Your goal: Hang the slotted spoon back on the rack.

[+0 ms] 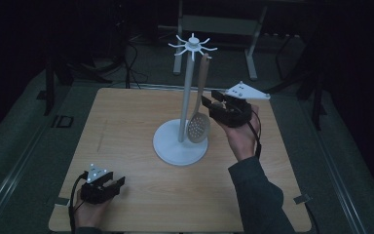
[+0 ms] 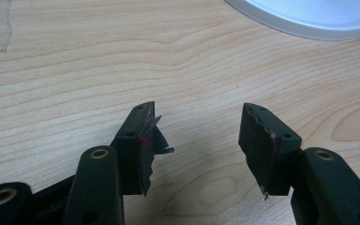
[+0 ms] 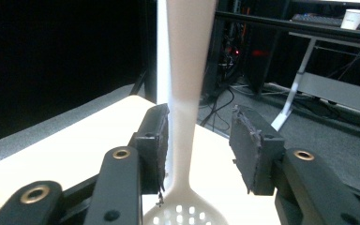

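- Spoon handle (image 3: 187,93) hangs upright between my right gripper's (image 1: 215,103) parted jaws — not clamped.
- Left gripper (image 1: 111,185), jaws apart, rests well off — I'd use the right.

A light wooden table (image 1: 141,195) stands on grey floor (image 1: 24,141). Just past its centre, toward twelve o'clock, sits the round white base (image 1: 173,146) of a utensil stand. At seven o'clock a gripper (image 1: 108,187) rests on the tabletop.

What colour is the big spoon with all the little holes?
The slotted spoon hanging on the stand is beige or cream, best seen in the high view.
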Available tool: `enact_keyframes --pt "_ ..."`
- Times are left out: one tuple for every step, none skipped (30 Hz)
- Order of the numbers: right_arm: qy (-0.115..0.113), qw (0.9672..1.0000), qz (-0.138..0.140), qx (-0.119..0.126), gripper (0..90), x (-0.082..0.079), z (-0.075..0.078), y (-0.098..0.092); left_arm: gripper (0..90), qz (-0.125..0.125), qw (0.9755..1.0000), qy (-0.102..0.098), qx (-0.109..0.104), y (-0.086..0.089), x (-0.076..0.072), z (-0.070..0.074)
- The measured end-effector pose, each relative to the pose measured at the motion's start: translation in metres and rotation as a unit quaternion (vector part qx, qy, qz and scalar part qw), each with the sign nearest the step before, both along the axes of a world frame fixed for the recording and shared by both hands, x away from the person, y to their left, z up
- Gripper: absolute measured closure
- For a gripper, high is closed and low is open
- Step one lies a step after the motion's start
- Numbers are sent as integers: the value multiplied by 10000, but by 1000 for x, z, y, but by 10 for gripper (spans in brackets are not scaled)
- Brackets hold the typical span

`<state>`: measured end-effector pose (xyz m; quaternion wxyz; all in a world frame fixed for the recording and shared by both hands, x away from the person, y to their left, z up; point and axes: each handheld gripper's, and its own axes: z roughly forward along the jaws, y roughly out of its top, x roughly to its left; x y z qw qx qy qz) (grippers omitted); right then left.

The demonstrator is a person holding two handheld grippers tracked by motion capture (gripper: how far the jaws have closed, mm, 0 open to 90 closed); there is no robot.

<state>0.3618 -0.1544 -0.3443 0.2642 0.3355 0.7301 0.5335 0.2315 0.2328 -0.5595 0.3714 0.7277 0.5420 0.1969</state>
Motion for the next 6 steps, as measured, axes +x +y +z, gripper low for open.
enact_keyframes --pt "23 10000 1 2 567 -1 -1 -4 469 7 10000 -6 -3 0 0 0" --pt "58 10000 -8 7 566 -1 -3 -7 469 7 10000 -4 0 0 0 0" --pt "92 10000 -24 -11 565 -2 -4 -10 469 5 10000 -9 3 0 0 0" --pt "112 9999 -42 -35 563 -2 -7 -13 468 4 10000 -4 5 0 0 0" --pt "173 9998 -62 -46 557 -2 -10 -17 469 -1 10000 -5 10 0 0 0" --pt "256 9996 -87 -70 552 -2 -13 -21 468 1 10000 -4 8 0 0 0"
